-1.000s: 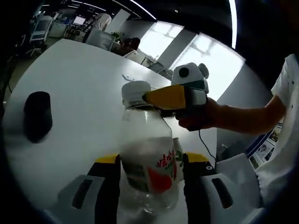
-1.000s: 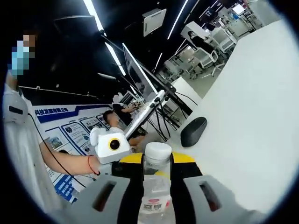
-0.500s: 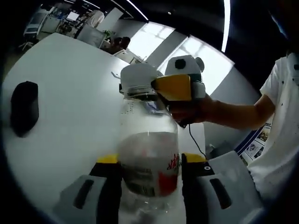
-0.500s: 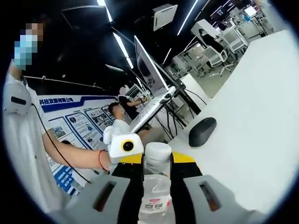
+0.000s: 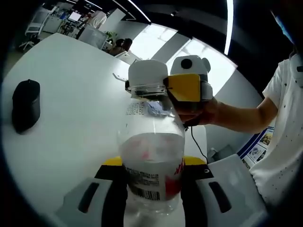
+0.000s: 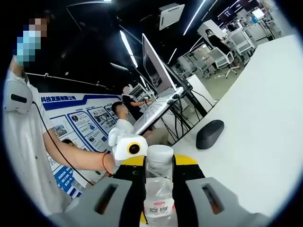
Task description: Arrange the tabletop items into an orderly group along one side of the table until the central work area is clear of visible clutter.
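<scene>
In the left gripper view the left gripper (image 5: 154, 182) was clamped on the lower body of the clear plastic bottle (image 5: 151, 161), both yellow-tipped jaws pressed against its sides near the barcode label. The right gripper (image 5: 163, 90) came in from the right of that view, its yellow jaw against the white cap (image 5: 147, 74), with the person's hand (image 5: 199, 113) behind it. Compared with half a second earlier, the bottle stood more upright and filled more of the view, and the cap sat slightly further right; one second earlier the bottle leaned more and its red label faced the camera. In the right gripper view the right gripper (image 6: 159, 163) pinched the bottle neck just under the cap (image 6: 159, 153), jaws tight on either side; this hold matched both earlier pictures. The black mouse (image 5: 25, 105) lay on the white table (image 5: 80, 90) near its left edge in the left gripper view, well apart from the bottle; it appeared higher in the picture than before, consistent with camera motion. In the right gripper view the mouse (image 6: 209, 134) rested near the table's far edge.
</scene>
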`<state>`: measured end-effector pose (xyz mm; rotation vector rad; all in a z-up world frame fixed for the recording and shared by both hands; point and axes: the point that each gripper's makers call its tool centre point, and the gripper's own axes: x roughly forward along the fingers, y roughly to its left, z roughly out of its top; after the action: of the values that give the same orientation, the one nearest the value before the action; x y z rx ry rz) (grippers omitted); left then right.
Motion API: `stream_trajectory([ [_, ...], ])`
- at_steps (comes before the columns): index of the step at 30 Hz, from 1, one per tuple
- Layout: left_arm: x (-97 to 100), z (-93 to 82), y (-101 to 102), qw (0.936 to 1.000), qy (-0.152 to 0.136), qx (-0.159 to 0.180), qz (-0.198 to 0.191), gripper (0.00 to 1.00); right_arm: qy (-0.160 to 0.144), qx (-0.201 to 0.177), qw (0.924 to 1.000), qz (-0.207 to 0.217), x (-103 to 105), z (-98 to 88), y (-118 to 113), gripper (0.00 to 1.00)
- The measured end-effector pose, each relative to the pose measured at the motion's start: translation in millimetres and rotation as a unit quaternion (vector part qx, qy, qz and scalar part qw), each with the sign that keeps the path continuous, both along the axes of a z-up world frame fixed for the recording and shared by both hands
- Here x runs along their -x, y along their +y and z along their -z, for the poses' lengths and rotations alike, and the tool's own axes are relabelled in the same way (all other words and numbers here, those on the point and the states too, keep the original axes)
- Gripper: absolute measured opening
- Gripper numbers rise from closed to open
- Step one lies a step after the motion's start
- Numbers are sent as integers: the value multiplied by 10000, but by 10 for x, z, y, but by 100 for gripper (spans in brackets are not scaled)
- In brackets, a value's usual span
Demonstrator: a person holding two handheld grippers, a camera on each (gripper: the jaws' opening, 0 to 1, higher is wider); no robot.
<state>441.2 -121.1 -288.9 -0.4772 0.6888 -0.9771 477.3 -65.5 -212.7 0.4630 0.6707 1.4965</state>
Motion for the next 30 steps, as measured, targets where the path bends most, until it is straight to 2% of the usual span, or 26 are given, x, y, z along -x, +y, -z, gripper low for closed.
stream_trajectory([
  [7,4,-80,27,9999,-81,-63,-38,42,-86,-60,9999,-43,35,-106,24,17],
  [13,-28,-266,26,9995,-274,-63,-120,42,-277,-171,9995,-58,40,-326,18,18],
  [19,-103,-437,-25,9985,-526,-171,6,42,-472,-256,9986,13,8,-507,-62,18],
  [30,-352,-851,-332,9926,-1112,-286,403,42,-994,-389,9935,400,-180,-959,-415,18],
])
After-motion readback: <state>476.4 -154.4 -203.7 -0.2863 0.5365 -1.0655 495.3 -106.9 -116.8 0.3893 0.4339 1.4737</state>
